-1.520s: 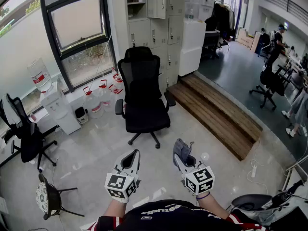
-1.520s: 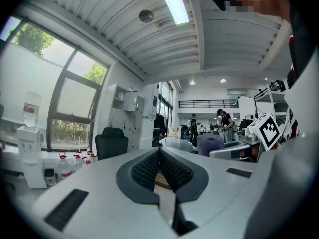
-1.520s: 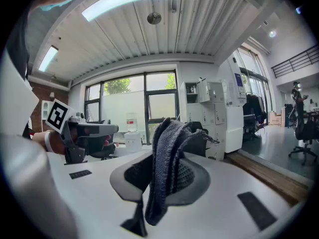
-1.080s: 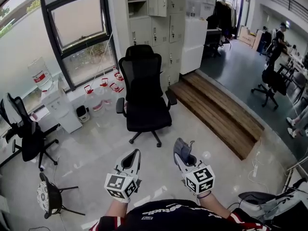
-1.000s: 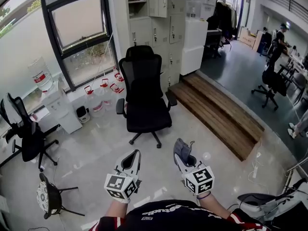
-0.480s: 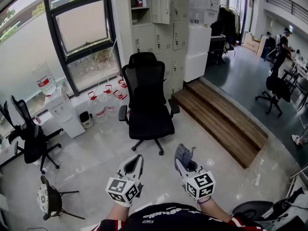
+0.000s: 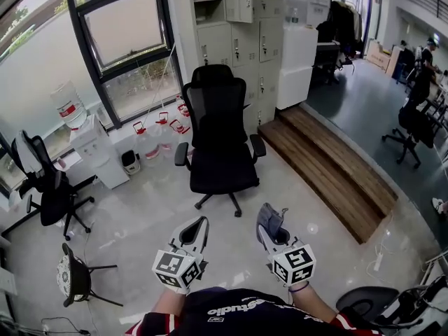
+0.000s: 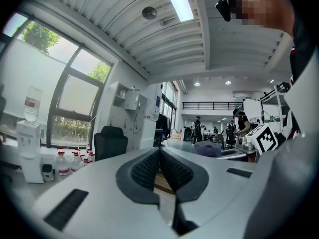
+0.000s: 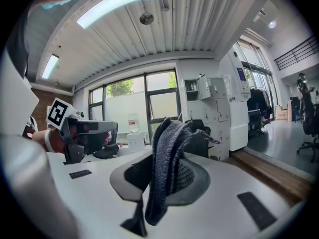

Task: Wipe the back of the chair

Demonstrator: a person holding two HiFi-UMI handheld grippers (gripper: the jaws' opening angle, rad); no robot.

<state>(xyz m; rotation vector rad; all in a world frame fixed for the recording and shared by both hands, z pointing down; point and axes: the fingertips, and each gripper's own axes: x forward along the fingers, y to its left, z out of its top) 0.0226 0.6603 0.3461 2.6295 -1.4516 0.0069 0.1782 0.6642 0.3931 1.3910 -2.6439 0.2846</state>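
Two hand-held grippers sit at the lower centre of the head view, both pointing up the frame toward a black office chair (image 7: 220,142). Left gripper (image 8: 160,152): jaws pressed together, nothing between them. Right gripper (image 9: 169,131): jaws clamped on a dark grey cloth (image 9: 160,176), which rises above the tips and hangs in a fold below them. The chair stands in the upper middle of the head view on a pale glossy floor (image 7: 140,215), seat facing the camera, its tall back (image 7: 218,103) on the far side near the window (image 7: 126,33) and grey lockers (image 7: 252,40); it is well apart from both grippers. At its left are a white water dispenser (image 7: 98,152) and clear bottles with red caps (image 7: 162,121); at its right, a wooden step (image 7: 329,166). One more black chair (image 7: 42,187) stands at the left edge.
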